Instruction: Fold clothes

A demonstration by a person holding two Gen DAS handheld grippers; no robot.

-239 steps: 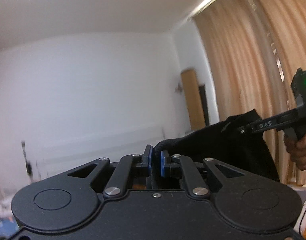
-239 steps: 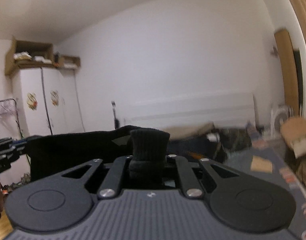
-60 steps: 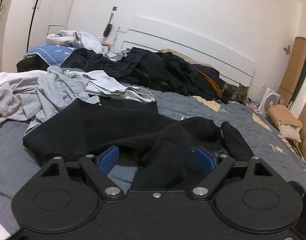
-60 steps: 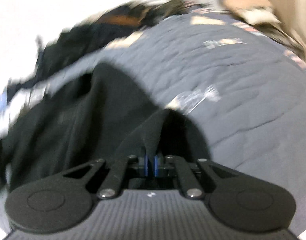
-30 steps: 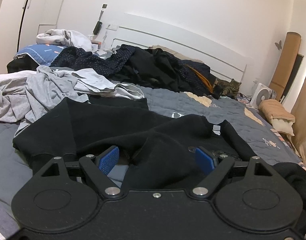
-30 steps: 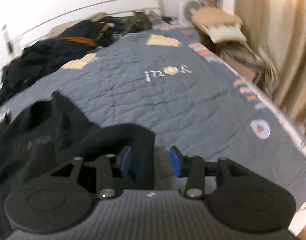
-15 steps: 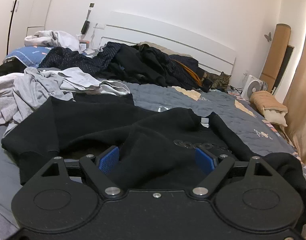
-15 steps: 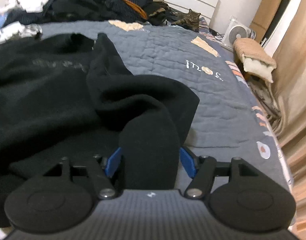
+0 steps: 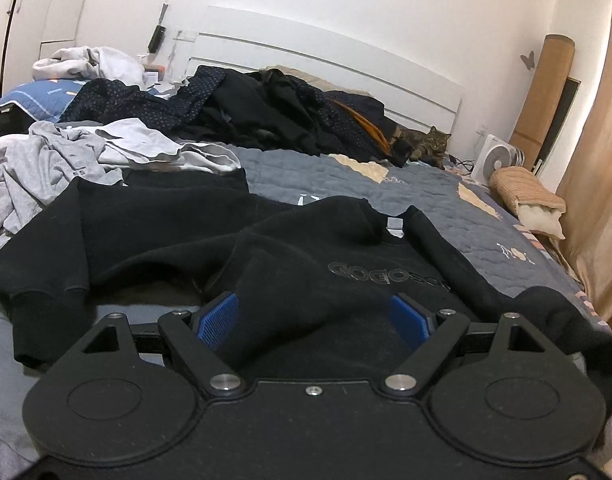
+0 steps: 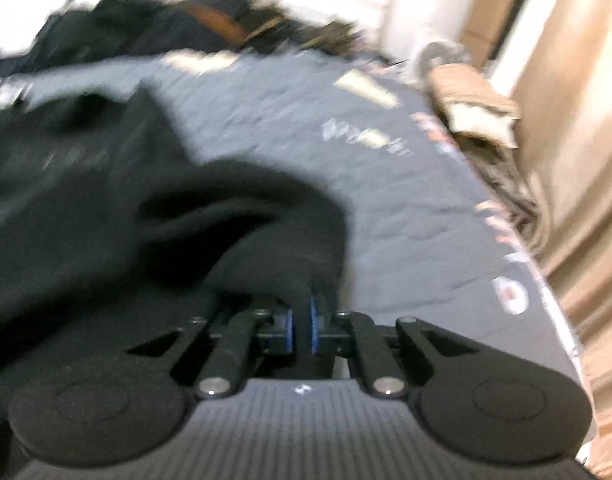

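Note:
A black sweatshirt [image 9: 289, 240] with a dark "GOGO" print lies crumpled on the grey quilted bed [image 9: 446, 208], collar towards the headboard. My left gripper [image 9: 312, 316] is open, its blue pads [image 9: 217, 316] wide apart with a fold of the sweatshirt lying loose between them. In the blurred right wrist view my right gripper [image 10: 301, 322] is shut on a sleeve of the black sweatshirt [image 10: 273, 216] near the bed's right side.
A heap of dark clothes [image 9: 265, 116] lies by the white headboard, and grey and white clothes [image 9: 65, 152] at the left. A tabby cat [image 9: 426, 146] rests at the back right. A fan [image 9: 496, 160] and a beige cushion [image 9: 526, 196] stand right of the bed.
My right gripper has shut on the sleeve that lay between its open jaws and is moving fast. My left gripper stays open and has shifted only slightly.

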